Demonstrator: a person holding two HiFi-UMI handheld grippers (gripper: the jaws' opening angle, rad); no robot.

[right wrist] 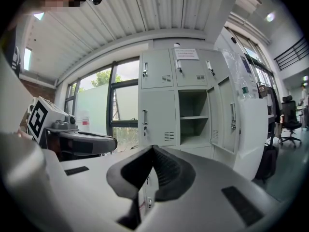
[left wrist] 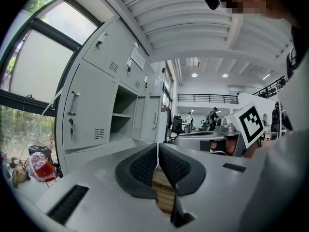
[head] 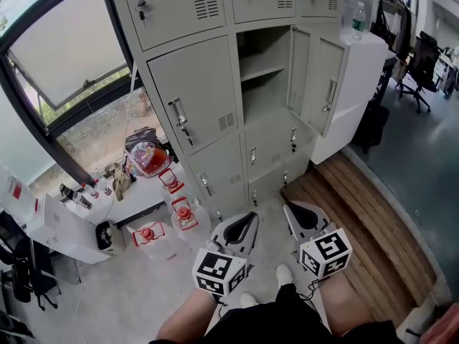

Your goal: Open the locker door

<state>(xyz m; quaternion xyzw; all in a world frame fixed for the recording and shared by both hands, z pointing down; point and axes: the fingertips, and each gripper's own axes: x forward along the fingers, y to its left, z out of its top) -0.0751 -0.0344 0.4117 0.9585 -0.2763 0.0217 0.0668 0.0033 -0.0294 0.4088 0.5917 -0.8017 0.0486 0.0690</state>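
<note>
Open grey metal locker door (head: pixel 324 84) is seen well ahead of shut, empty jaws.
Right gripper (head: pixel 294 211) is placed nearer than left gripper (head: pixel 249 221).

You hold both grippers low and close to your body, side by side. Your left gripper (head: pixel 249 221) points level, its jaws together and empty. Your right gripper (head: pixel 292 210) tips slightly downward, its jaws also closed on nothing.

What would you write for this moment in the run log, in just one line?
locker door: open | left gripper: shut, empty | right gripper: shut, empty | both: held back from the lockers
</note>
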